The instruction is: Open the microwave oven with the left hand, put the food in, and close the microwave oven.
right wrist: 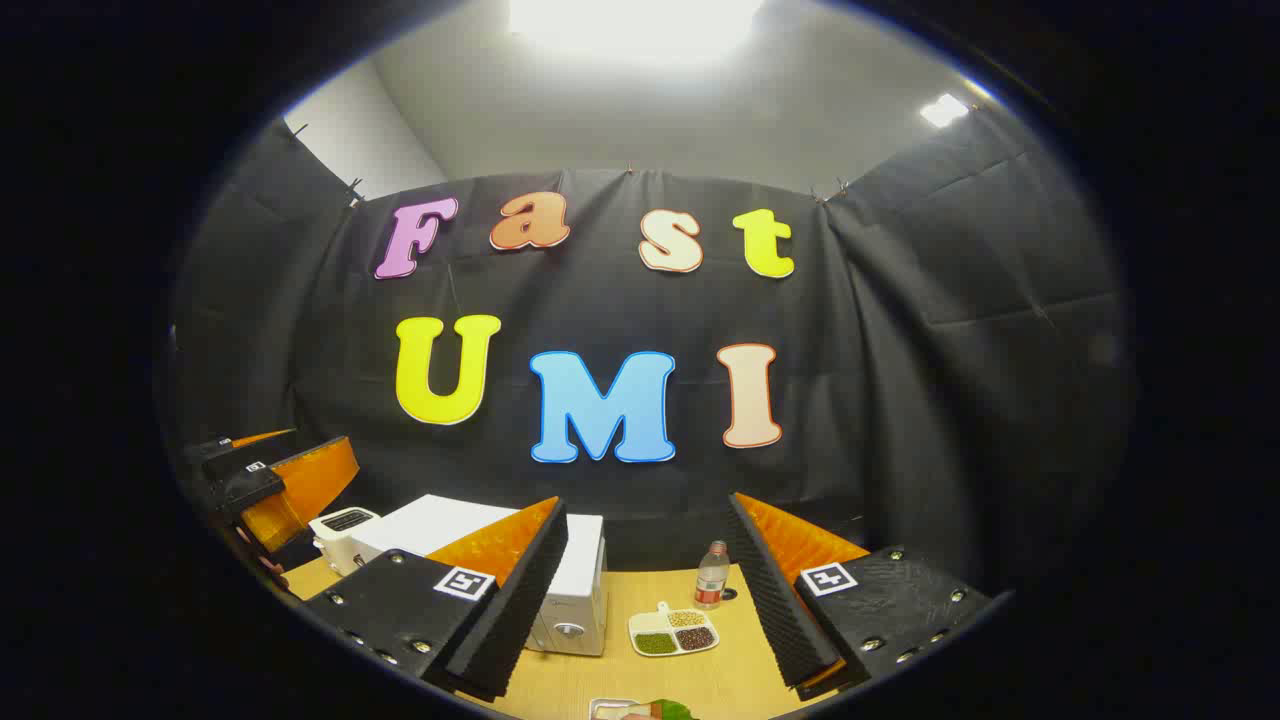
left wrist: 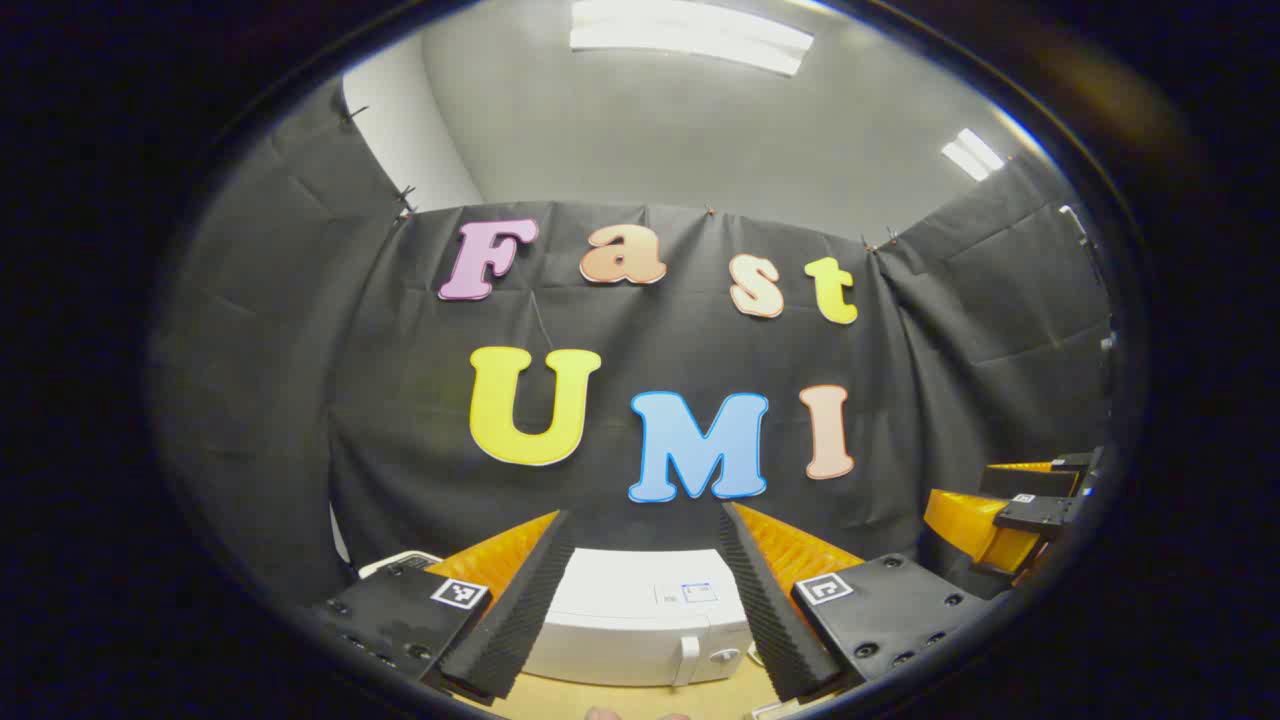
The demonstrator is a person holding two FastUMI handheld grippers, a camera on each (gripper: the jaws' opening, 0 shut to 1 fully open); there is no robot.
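Microwave oven [left wrist: 640,625] stands shut, its label unreadable.

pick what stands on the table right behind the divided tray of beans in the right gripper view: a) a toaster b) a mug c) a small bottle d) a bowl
c: a small bottle stands upright just behind the divided tray, to the right of the white microwave; the toaster sits far off on the microwave's other side.

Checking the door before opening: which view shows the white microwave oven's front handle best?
The left gripper view: the white microwave oven faces it squarely, its vertical handle plain between the open left gripper. The right gripper view shows the oven obliquely, partly behind a finger.
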